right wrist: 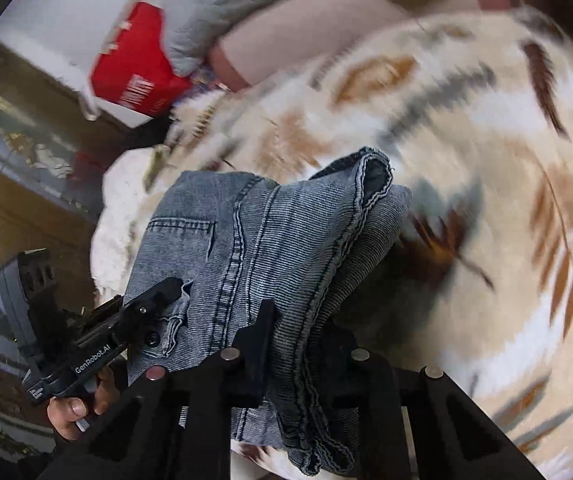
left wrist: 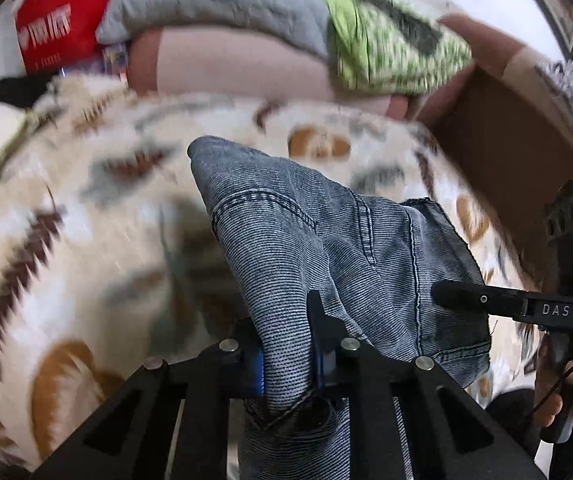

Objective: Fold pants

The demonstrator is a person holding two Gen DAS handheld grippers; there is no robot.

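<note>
Grey-blue washed denim pants [left wrist: 286, 216] hang bunched above the patterned blanket, held from both sides. In the left wrist view my left gripper [left wrist: 286, 344] is shut on a thick fold of the denim, and the cloth drapes over its fingers. From the right, my right gripper [left wrist: 450, 294] pinches the pants' hemmed edge. The right wrist view shows the pants [right wrist: 254, 240] with a pocket and seams showing. There my right gripper [right wrist: 298, 340] is shut on a stacked hem, and one finger is hidden under the cloth. My left gripper [right wrist: 158, 292] bites the pocket side.
A cream blanket [left wrist: 86, 208] with brown and grey feather marks covers the bed. Behind it lie a grey pillow [left wrist: 214, 4], a green patterned pillow [left wrist: 382, 48] and a red box [left wrist: 58, 28]. A brown board [left wrist: 498, 136] stands at the right. A person's hand [right wrist: 74, 408] holds the left gripper's handle.
</note>
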